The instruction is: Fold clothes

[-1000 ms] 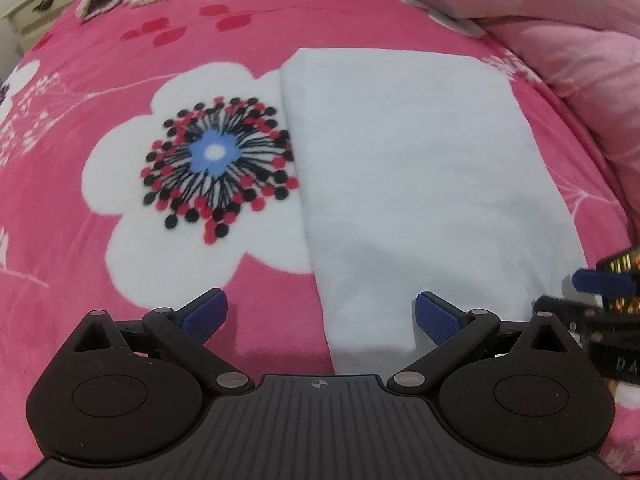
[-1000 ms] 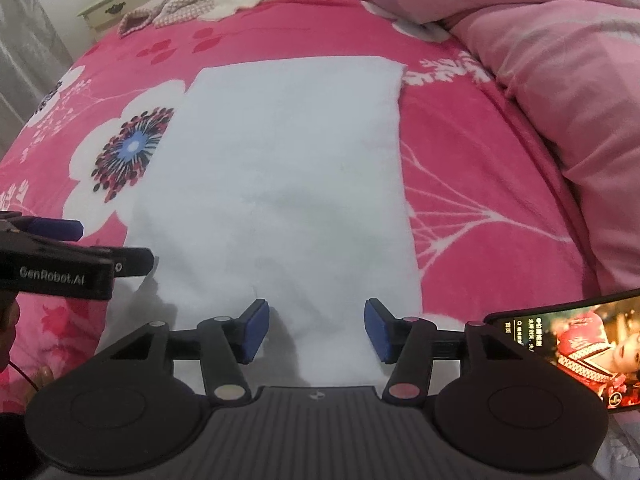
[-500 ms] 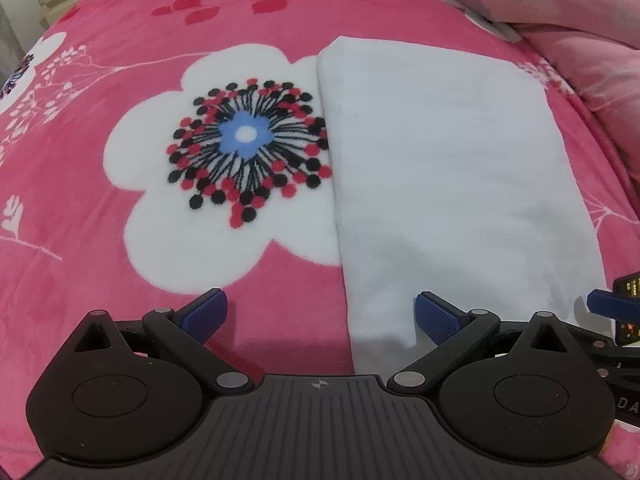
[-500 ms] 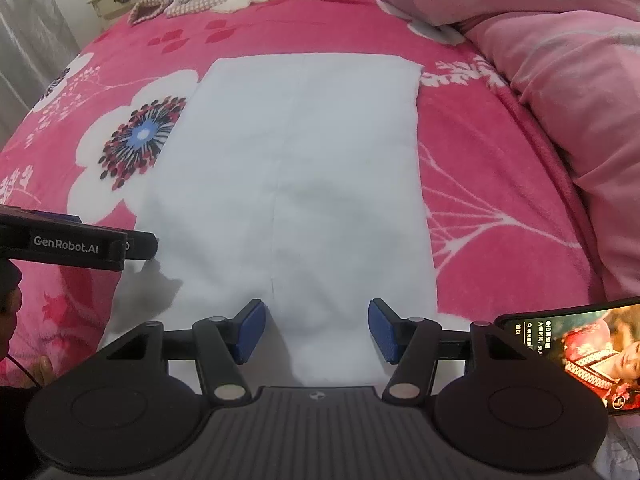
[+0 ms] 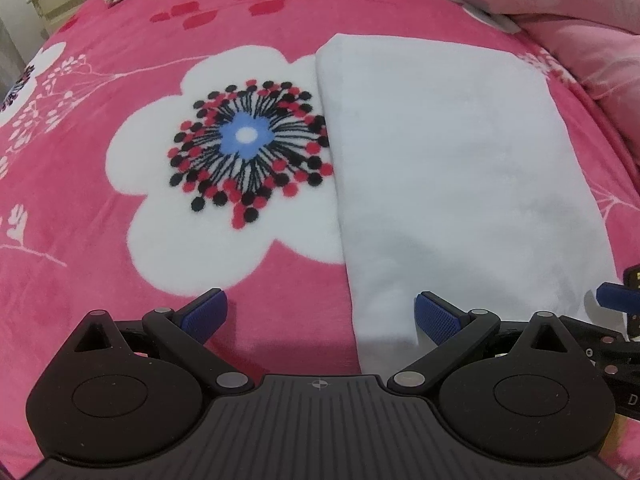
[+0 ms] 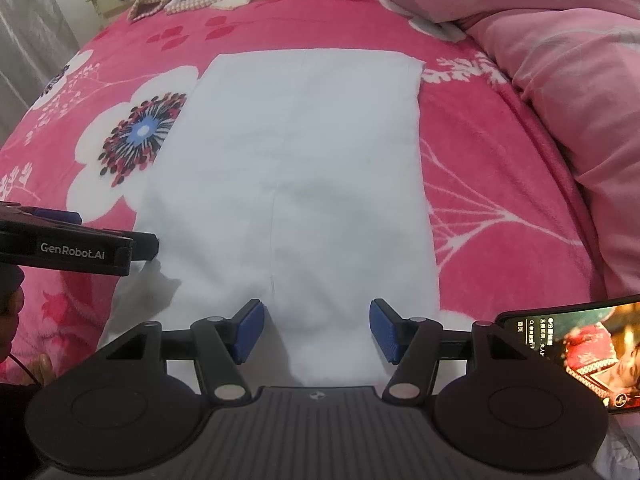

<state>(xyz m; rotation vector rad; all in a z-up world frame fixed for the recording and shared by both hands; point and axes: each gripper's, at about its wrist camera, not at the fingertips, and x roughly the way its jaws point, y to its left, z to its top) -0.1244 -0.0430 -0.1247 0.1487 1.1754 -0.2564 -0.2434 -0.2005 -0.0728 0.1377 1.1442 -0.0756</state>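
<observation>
A folded white cloth [image 6: 288, 168] is lying flat on the pink flowered bed cover [image 5: 120, 264], its near edge reaching right up to both claws. The right claw [image 6: 316, 330] is hanging above that near edge with its blue pads spread and nothing pinched, the cloth showing between and beyond them; its jaws have just been widening a little. The left claw [image 5: 320, 314] is standing wide apart too, straddling the cloth's left near corner: the long left edge is running away from it between the pads, so one pad is sitting over bare cover and the other over white cloth. Ahead of both claws the cloth is stretching to a straight far edge (a faint crease is running down its middle). Left of the left claw the cover is lying open; right of the right claw a lit phone [image 6: 576, 352] is crowding the corner, with a pink quilt [image 6: 568, 92] heaped further ahead on that side.
</observation>
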